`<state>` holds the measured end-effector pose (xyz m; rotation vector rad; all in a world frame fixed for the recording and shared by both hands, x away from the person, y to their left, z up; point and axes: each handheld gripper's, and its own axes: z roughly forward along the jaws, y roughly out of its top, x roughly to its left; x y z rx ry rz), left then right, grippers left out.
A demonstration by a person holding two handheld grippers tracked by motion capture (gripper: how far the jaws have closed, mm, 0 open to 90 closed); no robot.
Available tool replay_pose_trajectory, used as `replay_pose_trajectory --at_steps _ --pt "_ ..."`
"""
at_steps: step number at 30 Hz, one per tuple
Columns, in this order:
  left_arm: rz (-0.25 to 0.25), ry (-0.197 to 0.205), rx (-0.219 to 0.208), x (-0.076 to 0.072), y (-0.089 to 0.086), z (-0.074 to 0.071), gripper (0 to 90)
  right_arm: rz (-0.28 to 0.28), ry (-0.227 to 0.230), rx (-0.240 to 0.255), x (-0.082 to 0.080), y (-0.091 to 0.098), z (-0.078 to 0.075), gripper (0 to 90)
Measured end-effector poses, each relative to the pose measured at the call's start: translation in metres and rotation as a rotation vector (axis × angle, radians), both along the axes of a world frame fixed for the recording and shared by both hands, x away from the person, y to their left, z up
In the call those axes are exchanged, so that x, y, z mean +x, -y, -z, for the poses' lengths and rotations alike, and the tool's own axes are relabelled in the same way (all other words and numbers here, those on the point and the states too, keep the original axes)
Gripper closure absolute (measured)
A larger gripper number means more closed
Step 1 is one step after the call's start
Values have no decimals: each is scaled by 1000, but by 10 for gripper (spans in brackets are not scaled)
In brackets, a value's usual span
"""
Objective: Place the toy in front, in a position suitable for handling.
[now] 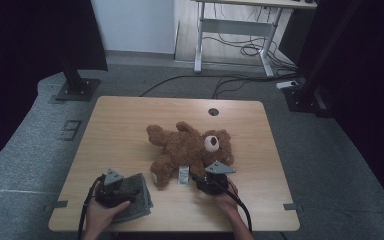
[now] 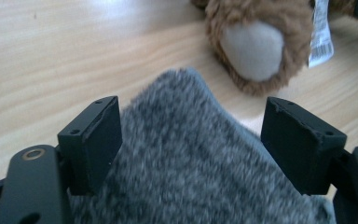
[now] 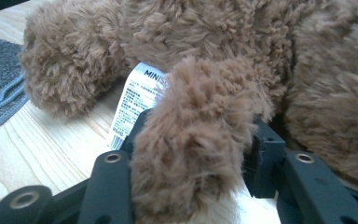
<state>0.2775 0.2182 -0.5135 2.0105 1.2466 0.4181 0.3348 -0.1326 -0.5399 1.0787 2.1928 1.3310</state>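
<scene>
**Entry: bear and grey cloth, 2 grippers at work**

Position. The teddy bear (image 1: 192,147) lies on its back at the middle of the table (image 1: 125,125), head towards the right. The grey cloth (image 1: 137,197) lies bunched at the near left edge, just beside the bear's foot (image 2: 254,51).

Left gripper (image 2: 191,135): jaws spread wide, with a raised fold of the cloth between them. The left pad brushes the pile and the right pad stands clear. Nothing is gripped.

Right gripper (image 3: 196,140): jaws partly open, with 1 furry limb (image 3: 191,154) of the bear lying between them. The fur covers the pads, so I cannot tell whether they pinch or merely cradle it.

Judgement on method. The left side looks set to take the cloth.
- Centre the fold between both pads before closing, since the pile is thick and only 1 pad is near it.
- Bite well down the fold rather than on loose fluff at the top.
- Keep the right side steady on the limb so the bear does not slide.
- Keep the white label (image 3: 135,98) out of the jaws.

Not resolved:
- Whether the cloth is a garment or a plain piece; its shape is folded under the hand in the high view.
- Which limb the right jaws hold, as the close view cuts off the body.
- The label print is too small to read in full.
</scene>
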Motion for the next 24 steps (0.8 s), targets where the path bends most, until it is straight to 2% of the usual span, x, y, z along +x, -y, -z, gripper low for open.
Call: replay_pose_trajectory --at_steps 4,8,11,16,18,21,24 --pt "3 -9 -3 -1 -1 3 202 1 0 -2 -2 2 1 531" --pt "10 -8 43 -1 0 6 193 4 -2 1 -3 4 1 515" --pt "22 -27 30 -1 0 9 190 5 -2 3 -2 5 2 513" --pt "40 -44 35 1 4 17 173 7 -3 -5 -3 5 3 511" --pt "43 -57 51 2 6 23 168 8 -11 -7 -3 5 2 511" --pt "36 -46 74 2 9 26 169 9 -21 -1 -2 5 2 511" --pt "15 -17 99 1 9 27 260 8 -22 0 -2 6 2 511"
